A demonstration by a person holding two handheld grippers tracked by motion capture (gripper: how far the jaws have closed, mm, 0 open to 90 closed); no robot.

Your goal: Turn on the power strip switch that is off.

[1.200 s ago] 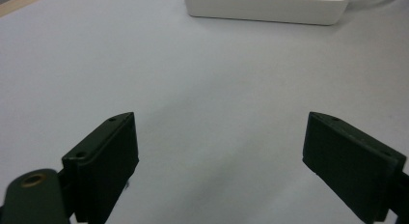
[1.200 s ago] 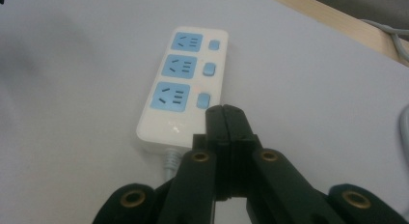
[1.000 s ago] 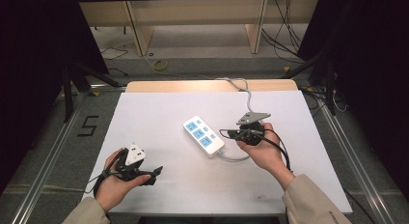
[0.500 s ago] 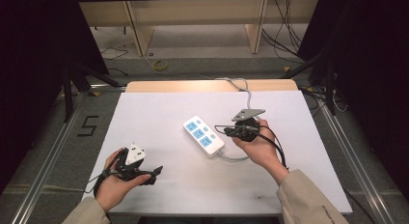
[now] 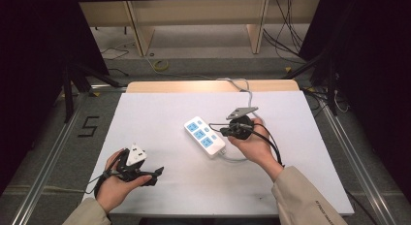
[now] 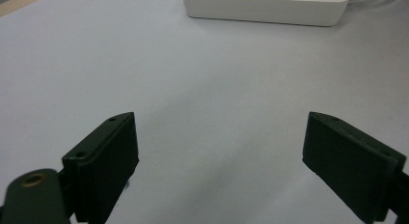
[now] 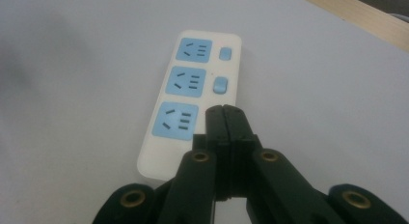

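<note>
A white power strip (image 5: 204,136) with three blue sockets lies slantwise in the middle of the white table (image 5: 160,108). In the right gripper view the power strip (image 7: 188,108) is just below my right gripper (image 7: 225,111), whose jaws are shut with nothing between them. Their tips hover over the strip's near end, beside the nearest socket, in line with two blue switches (image 7: 220,85). From above, the right gripper (image 5: 224,131) sits at the strip's right side. My left gripper (image 5: 156,173) is near the front left, open wide (image 6: 219,132) and empty, pointing toward the power strip (image 6: 267,9).
The strip's grey cable (image 5: 246,89) loops behind my right hand and runs off the back edge of the table. A wooden strip (image 5: 194,86) lines that back edge. On the floor at left a "5" mark (image 5: 88,126) shows.
My right gripper has moved left and slightly away from me, closer over the power strip. The left gripper has stayed put.
</note>
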